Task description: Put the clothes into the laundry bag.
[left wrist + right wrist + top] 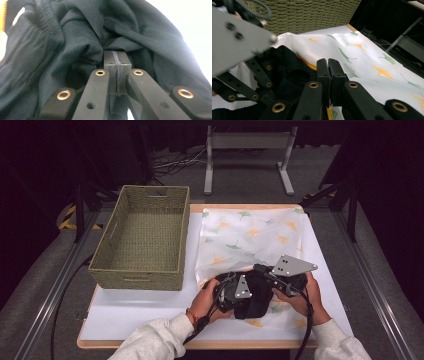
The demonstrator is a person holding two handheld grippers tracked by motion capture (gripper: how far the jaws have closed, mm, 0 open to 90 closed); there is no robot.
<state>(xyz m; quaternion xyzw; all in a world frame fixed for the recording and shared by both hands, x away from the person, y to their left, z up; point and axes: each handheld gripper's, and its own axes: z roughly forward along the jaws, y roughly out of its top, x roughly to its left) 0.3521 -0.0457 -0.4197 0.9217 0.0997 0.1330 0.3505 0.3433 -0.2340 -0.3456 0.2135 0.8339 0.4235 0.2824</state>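
Left tool (117, 75): jaws pressed together on a thin fold of the dark garment (75, 45), a line of fabric pinched flat between the pads; no gap shows. Right tool (329, 75): jaws also closed tight, a sliver of dark cloth and a scrap of patterned fabric caught low between them. In the high view both tools sit at the near middle of the tabletop (125, 320), left tool (235, 287) and right tool (280, 275) close together over the garment (252, 305), each held by a hand coming in from the near edge; pale sleeves cut off by the frame. Garment is a bunched black heap, no clear long axis; roughly as wide as deep, a point of cloth hanging toward the near edge. Its type is hard to make out: a ribbed, gathered band shows at upper left in the left gripper view. Most of it lies hidden under the tools and their grey plates. It rests on the near part of a white cloth (250, 235) printed with green and orange leaf shapes, spread over the right half of the tabletop. Woven olive basket (145, 275) stands to the left, just beside the cloth, long axis running near to far. No readable writing or labels anywhere.
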